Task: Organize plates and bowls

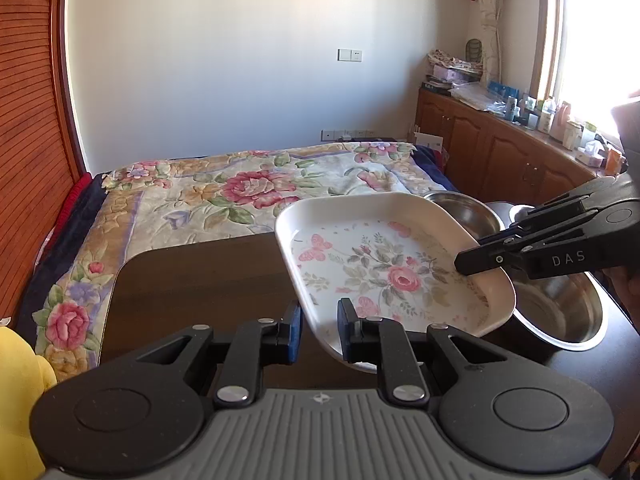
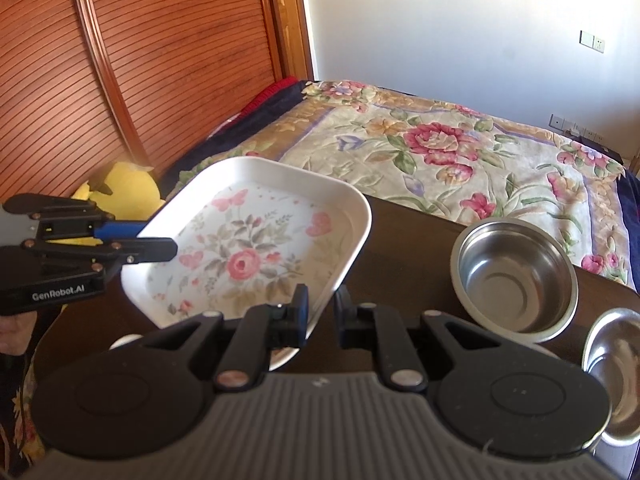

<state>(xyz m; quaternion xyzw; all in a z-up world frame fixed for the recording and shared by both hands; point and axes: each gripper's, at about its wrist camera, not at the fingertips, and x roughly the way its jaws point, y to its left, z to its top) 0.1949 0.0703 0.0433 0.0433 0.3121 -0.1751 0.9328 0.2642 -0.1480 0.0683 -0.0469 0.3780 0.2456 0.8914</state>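
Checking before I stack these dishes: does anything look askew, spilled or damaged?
Only the floral tray is askew: both tongs pinch its rim on opposite sides, holding it tilted above the dark table. The steel bowls sit upright and empty; no spills or damage.

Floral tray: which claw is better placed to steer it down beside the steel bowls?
Probably right. Both claws grip the floral tray, but the right claw holds the rim nearest the steel bowl.

You're in a home bedroom, bed [image 1: 248, 196] under a floral quilt, wooden wardrobe [image 2: 152, 60], cluttered cabinets [image 1: 492, 148] below your window [image 1: 596, 28].
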